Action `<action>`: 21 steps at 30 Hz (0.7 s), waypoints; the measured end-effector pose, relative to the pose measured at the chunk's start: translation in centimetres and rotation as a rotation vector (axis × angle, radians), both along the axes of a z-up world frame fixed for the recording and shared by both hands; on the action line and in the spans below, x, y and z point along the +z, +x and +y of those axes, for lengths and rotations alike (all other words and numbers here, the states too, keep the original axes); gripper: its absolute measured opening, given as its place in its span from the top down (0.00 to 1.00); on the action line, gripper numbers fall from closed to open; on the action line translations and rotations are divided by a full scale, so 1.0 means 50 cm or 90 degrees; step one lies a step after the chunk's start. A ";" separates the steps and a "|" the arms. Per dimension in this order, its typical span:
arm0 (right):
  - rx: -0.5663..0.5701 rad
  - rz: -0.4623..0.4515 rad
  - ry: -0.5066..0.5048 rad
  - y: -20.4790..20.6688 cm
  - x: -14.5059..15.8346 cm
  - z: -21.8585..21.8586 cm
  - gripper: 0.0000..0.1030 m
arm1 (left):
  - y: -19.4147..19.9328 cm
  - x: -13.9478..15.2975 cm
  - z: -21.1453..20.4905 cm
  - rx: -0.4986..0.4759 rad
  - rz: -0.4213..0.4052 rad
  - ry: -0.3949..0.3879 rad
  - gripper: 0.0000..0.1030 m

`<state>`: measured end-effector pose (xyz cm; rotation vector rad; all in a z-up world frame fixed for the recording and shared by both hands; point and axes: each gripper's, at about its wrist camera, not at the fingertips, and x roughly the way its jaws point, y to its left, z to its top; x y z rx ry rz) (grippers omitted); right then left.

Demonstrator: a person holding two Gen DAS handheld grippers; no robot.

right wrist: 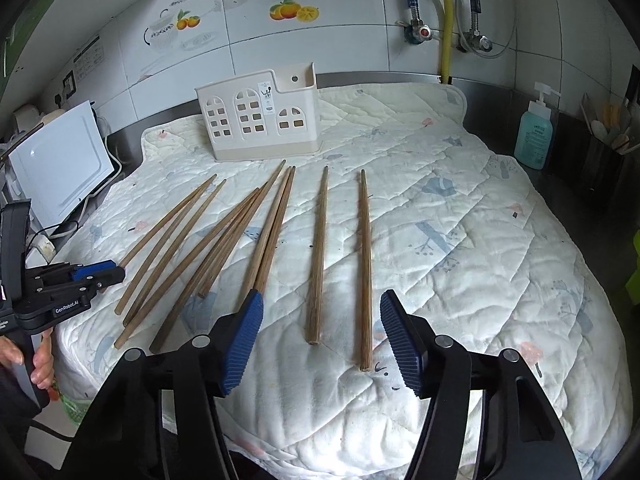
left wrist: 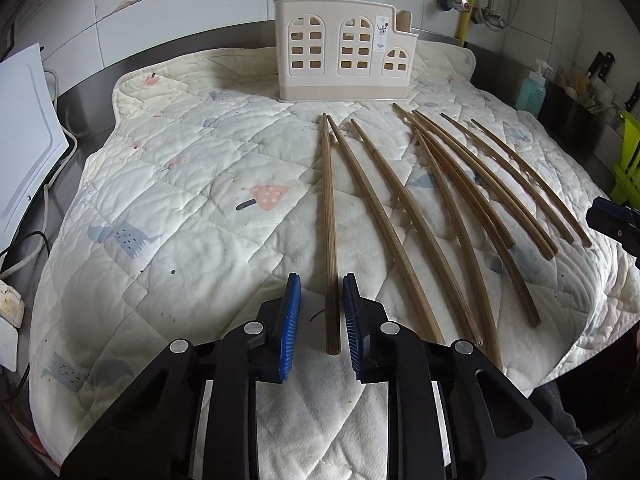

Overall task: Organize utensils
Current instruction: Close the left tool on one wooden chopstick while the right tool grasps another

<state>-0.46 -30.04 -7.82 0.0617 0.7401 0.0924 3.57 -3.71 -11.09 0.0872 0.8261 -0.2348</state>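
Observation:
Several brown wooden chopsticks [left wrist: 440,200] lie spread on a white quilted mat [left wrist: 180,208]. A cream utensil holder [left wrist: 344,56] with arched windows stands at the mat's far edge; it also shows in the right wrist view [right wrist: 260,120]. My left gripper [left wrist: 321,280] is open, its blue pads on either side of the leftmost chopstick [left wrist: 330,240], not closed on it. My right gripper [right wrist: 322,300] is wide open and empty, low over the near ends of two separate chopsticks [right wrist: 318,256] [right wrist: 365,268]. The left gripper also shows at the left of the right wrist view [right wrist: 100,272].
A white appliance [right wrist: 60,168] and cables sit left of the mat. A blue soap bottle [right wrist: 534,136] and a dark caddy of tools [right wrist: 608,148] stand at the right. Pipes and valves run on the tiled wall [right wrist: 446,20]. A green object [left wrist: 628,160] is at far right.

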 end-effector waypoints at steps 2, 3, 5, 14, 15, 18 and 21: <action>-0.002 0.007 0.002 0.004 -0.007 -0.001 0.54 | 0.002 0.000 -0.004 0.000 -0.002 0.011 0.85; -0.002 0.011 0.003 0.006 -0.011 -0.002 0.57 | 0.004 0.000 -0.005 0.000 -0.002 0.012 0.87; -0.004 0.015 0.003 0.008 -0.017 -0.004 0.63 | 0.006 0.003 -0.006 0.001 -0.003 0.013 0.90; -0.036 0.020 -0.011 0.001 -0.036 -0.022 0.77 | 0.009 0.008 -0.002 0.004 -0.004 -0.002 0.92; -0.039 0.021 -0.007 0.001 -0.038 -0.026 0.77 | 0.009 0.008 -0.002 0.004 -0.004 -0.003 0.92; -0.048 0.025 -0.008 0.003 -0.043 -0.030 0.78 | 0.010 0.006 -0.006 0.000 -0.001 -0.002 0.92; -0.051 0.035 -0.016 0.007 -0.055 -0.031 0.84 | 0.010 0.003 -0.013 -0.005 0.004 0.000 0.92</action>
